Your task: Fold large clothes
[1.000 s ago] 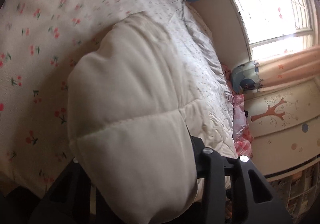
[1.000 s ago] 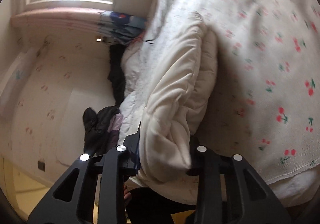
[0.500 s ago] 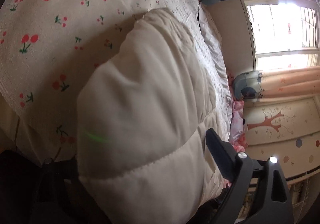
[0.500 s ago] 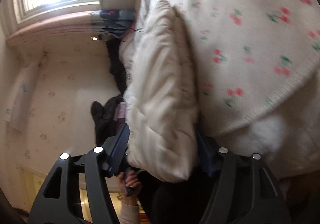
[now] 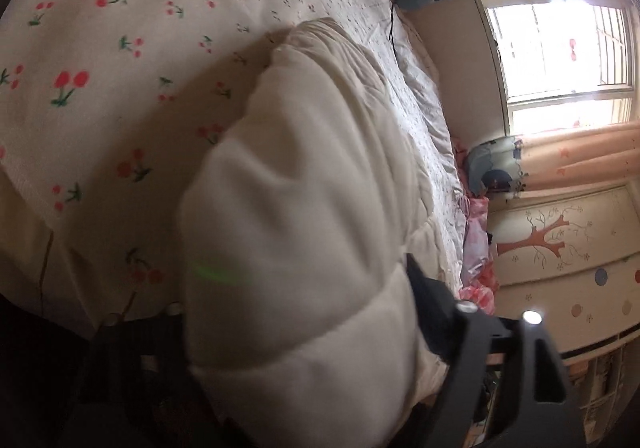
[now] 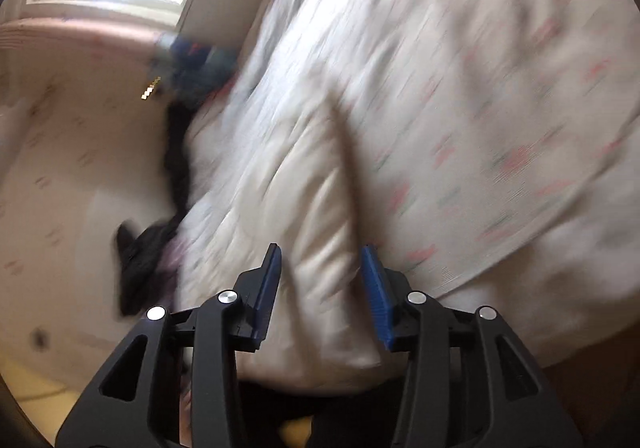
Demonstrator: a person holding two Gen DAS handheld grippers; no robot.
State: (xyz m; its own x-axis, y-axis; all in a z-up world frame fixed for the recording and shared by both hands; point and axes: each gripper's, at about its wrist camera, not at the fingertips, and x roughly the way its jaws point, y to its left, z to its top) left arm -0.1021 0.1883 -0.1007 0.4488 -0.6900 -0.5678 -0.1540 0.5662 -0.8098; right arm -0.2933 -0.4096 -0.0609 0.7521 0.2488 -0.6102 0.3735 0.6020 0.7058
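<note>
A bedroom: the cherry-print bedspread [image 5: 120, 59] fills both views. On it lies the cream padded coat [image 5: 304, 215], its near end bunched between the left gripper [image 5: 300, 328] fingers, clamped for the fold. The right gripper [image 6: 322, 288] has its fingers apart, coat [image 6: 304, 232] loose between them. Only the left view is sharp; the right is blurred.

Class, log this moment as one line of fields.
left hand-held gripper: shut on padded white garment | right hand-held gripper: open, blurred | surface: cherry-print bedspread
</note>
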